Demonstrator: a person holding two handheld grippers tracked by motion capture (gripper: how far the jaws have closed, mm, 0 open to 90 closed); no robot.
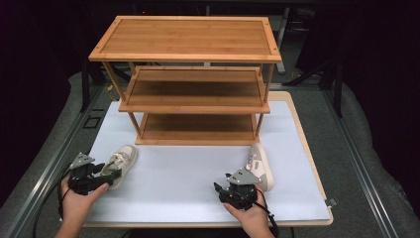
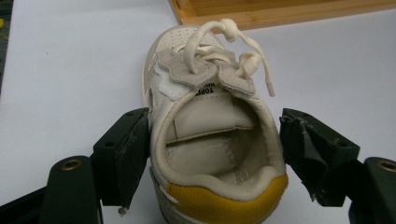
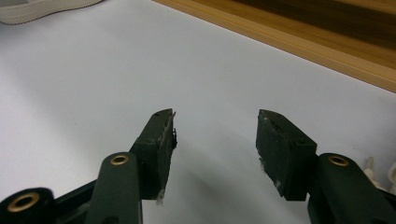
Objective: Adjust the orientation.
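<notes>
Straddling the heel of the left shoe, the left tool stands open; its right jaw is clear, so an uneven squeeze could twist the shoe. The right tool waits open and empty near the rack, beside the other shoe.

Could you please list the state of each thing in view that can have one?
Left shoe: upright on the mat, laces tied, heel between the open left gripper.
Right shoe: upright, beside the right gripper.
Right gripper: open, holding nothing.
Shelf rack: standing, shelves bare.
</notes>
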